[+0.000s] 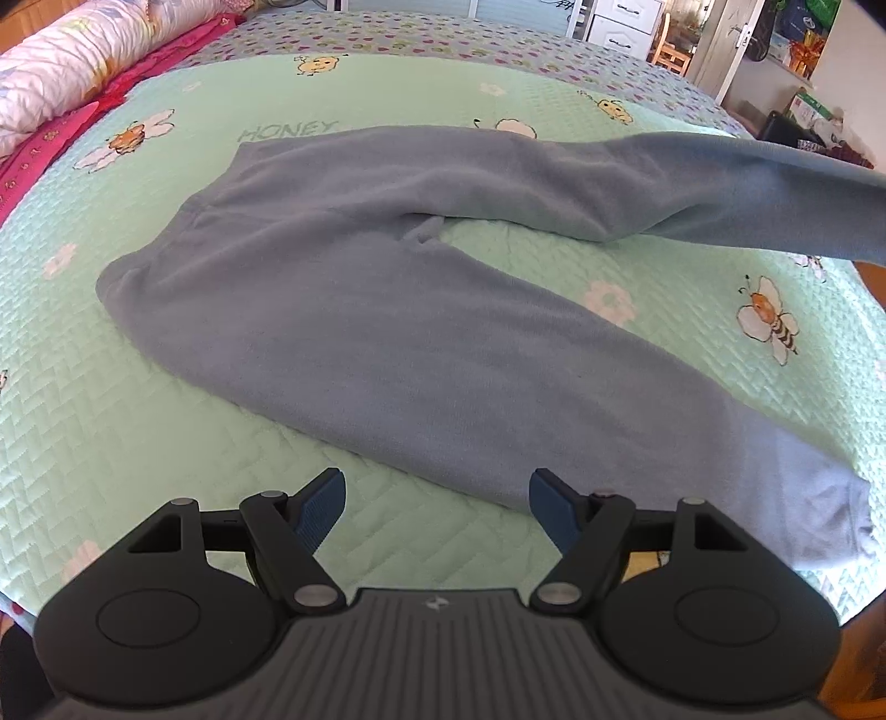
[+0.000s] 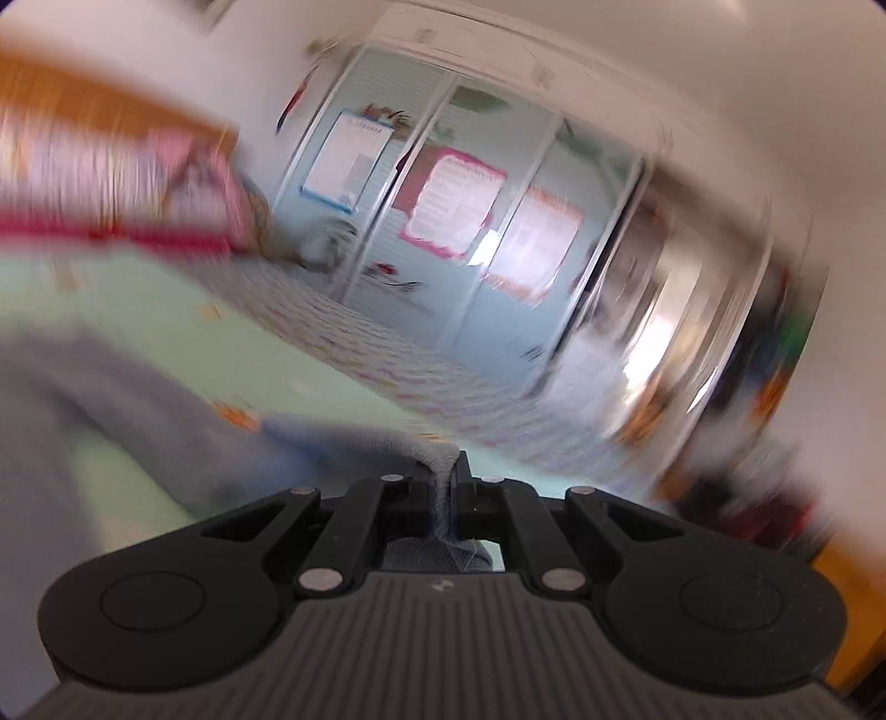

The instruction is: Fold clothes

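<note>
- A green quilted bedspread [image 1: 138,387] printed with bees and daisies covers the bed; the word HONEY shows just above the garment's waistband.
- A rolled floral quilt [image 1: 72,61] and a pink cloth [image 1: 50,149] lie along the bed's far left edge, well apart from the garment.
- Beyond the bed stand white drawers [image 1: 626,25] and a door; in the right wrist view, heavily blurred, sliding cupboard doors [image 2: 459,221] with posters fill the background.
- The grey-blue trousers [image 1: 354,310] lie spread on the bedspread, waistband to the left, one leg running toward the near right.
- The other leg [image 1: 775,188] is lifted off the bed and stretches out to the right edge of the left wrist view.
- The left tool [image 1: 437,504] points steeply down over the bedspread, its jaws wide with nothing between them, just beside the near leg's edge.
- The right tool [image 2: 451,471] points nearly level, jaws narrow and clamped on a fold of the trouser fabric.
</note>
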`<state>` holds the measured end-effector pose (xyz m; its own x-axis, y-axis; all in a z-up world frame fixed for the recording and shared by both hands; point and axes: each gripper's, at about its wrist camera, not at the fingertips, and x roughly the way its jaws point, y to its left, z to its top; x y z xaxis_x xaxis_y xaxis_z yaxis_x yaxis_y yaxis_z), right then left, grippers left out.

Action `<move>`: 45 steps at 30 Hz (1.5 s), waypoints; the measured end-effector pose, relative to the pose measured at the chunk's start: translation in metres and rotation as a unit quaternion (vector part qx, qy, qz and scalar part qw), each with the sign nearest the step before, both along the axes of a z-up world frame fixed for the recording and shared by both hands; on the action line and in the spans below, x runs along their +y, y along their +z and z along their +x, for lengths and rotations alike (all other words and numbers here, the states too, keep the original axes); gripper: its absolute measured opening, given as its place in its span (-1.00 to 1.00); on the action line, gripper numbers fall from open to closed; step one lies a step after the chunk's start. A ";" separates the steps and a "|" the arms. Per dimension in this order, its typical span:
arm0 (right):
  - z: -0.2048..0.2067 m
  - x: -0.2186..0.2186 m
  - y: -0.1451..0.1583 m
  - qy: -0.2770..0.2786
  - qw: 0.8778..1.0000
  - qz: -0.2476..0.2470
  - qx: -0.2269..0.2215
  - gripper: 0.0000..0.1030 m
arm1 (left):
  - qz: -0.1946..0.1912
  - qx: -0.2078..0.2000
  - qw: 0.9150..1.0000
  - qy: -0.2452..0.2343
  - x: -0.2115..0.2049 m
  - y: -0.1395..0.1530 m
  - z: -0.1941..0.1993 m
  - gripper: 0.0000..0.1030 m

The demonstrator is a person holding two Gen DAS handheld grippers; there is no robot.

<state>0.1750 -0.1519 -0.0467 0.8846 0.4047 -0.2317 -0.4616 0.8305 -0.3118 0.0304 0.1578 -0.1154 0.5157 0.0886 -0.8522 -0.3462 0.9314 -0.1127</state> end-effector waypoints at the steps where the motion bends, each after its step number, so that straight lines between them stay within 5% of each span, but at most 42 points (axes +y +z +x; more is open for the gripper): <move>1: 0.002 -0.008 0.007 -0.005 0.998 0.047 0.033 -0.89 | -0.002 0.000 1.000 -0.003 -0.002 0.000 -0.001 0.48; 3: 0.005 -0.025 0.021 -0.014 0.985 0.141 0.100 -0.89 | 0.000 0.000 1.000 -0.011 -0.006 0.002 -0.003 0.48; 7: 0.047 -0.053 0.042 -0.057 0.917 0.325 0.224 -0.89 | 0.007 0.002 1.000 -0.013 -0.006 0.002 -0.007 0.48; 14: 0.141 -0.088 0.066 -0.120 0.804 0.468 0.347 -0.80 | -0.001 0.028 1.000 0.005 0.005 -0.017 -0.001 0.48; 16: 0.183 -0.093 0.038 -0.216 0.812 0.424 0.337 -0.35 | -0.008 0.043 0.999 -0.002 0.003 -0.027 0.003 0.47; 17: 0.198 -0.094 0.016 -0.270 0.816 0.384 0.338 -0.30 | -0.013 0.045 0.999 -0.007 0.002 -0.029 0.002 0.47; 20: 0.184 -0.101 -0.043 -0.304 0.786 0.400 0.360 -0.32 | -0.015 0.032 0.999 -0.014 0.004 -0.031 -0.003 0.47; 23: 0.134 -0.072 -0.094 -0.223 0.800 0.409 0.377 -0.32 | -0.015 0.031 0.999 -0.004 0.011 -0.038 -0.002 0.47; 27: 0.080 0.005 -0.138 -0.099 0.836 0.353 0.409 -0.32 | -0.023 0.027 0.999 0.009 0.015 -0.039 -0.004 0.47; 29: 0.070 0.049 -0.146 -0.047 0.838 0.335 0.429 -0.32 | -0.024 0.019 0.999 0.009 0.016 -0.036 -0.007 0.47; 32: 0.065 0.109 -0.150 0.019 0.826 0.328 0.458 -0.32 | -0.018 0.005 1.000 0.013 0.017 -0.034 -0.010 0.47; 36: 0.064 0.170 -0.159 0.037 0.797 0.349 0.492 -0.31 | 0.009 -0.019 1.000 0.017 0.022 -0.031 -0.010 0.47; 42: 0.112 0.210 -0.190 -0.038 0.736 0.433 0.519 -0.11 | 0.012 -0.026 0.999 0.031 0.045 -0.038 -0.008 0.47; 44: 0.129 0.219 -0.196 -0.069 0.723 0.445 0.524 -0.38 | 0.004 -0.022 0.999 0.039 0.053 -0.041 -0.012 0.47; 45: 0.138 0.224 -0.199 -0.085 0.716 0.450 0.527 -0.86 | 0.001 -0.020 0.999 0.043 0.057 -0.042 -0.014 0.47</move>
